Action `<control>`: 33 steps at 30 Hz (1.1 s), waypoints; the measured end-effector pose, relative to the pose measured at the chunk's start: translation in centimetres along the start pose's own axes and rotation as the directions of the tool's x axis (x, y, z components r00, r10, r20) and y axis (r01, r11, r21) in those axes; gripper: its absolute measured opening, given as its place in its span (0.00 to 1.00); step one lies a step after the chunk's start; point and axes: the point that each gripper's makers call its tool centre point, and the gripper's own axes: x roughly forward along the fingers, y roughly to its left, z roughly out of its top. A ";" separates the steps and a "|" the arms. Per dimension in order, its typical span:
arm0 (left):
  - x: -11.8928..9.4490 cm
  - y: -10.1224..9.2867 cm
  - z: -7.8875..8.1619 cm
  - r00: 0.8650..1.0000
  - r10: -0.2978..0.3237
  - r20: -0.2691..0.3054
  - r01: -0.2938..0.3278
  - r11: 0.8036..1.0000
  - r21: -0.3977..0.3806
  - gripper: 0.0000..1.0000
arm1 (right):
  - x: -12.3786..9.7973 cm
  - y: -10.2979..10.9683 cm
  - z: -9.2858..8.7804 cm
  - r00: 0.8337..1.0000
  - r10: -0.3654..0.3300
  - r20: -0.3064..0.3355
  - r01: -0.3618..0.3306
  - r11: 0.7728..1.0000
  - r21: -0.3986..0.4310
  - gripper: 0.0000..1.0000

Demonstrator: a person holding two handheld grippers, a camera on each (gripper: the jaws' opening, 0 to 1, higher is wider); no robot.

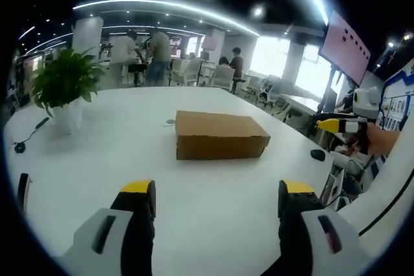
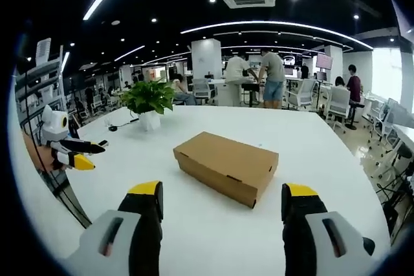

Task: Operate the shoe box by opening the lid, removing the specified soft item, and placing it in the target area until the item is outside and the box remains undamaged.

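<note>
A closed brown cardboard shoe box point(image 1: 220, 135) lies on the white table point(image 1: 116, 159), its lid down. In the left gripper view my left gripper point(image 1: 217, 205) is open, its yellow-tipped jaws wide apart and well short of the box. From the other side the same shoe box point(image 2: 226, 165) sits angled ahead of my right gripper point(image 2: 223, 208), which is also open with nothing between its jaws. The right gripper point(image 1: 336, 125) appears at the far right of the left gripper view, and the left gripper point(image 2: 77, 154) shows at the left edge of the right gripper view.
A potted green plant point(image 1: 63, 85) in a white pot stands at the table's far left, with a black cable point(image 1: 29, 137) beside it. A black mouse point(image 1: 317, 154) lies near the right edge. Several people point(image 2: 255, 75), chairs and desks fill the room behind.
</note>
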 end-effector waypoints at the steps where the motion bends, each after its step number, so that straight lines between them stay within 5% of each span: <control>1: 0.0 0.2 -0.1 1.000 0.008 -0.003 -0.008 1.000 0.001 0.80 | 0.0 0.0 0.0 1.000 -0.001 0.000 0.001 1.000 0.000 0.75; 11: -0.1 0.7 0.1 1.000 0.021 0.000 -0.021 1.000 0.018 0.83 | -0.1 -0.1 -0.3 1.000 -0.027 -0.014 0.025 0.995 -0.094 0.84; 33: -0.3 0.4 -0.7 1.000 -0.016 0.005 0.016 1.000 0.013 0.84 | -0.4 0.7 -0.4 0.999 -0.041 -0.004 0.041 0.998 0.041 0.82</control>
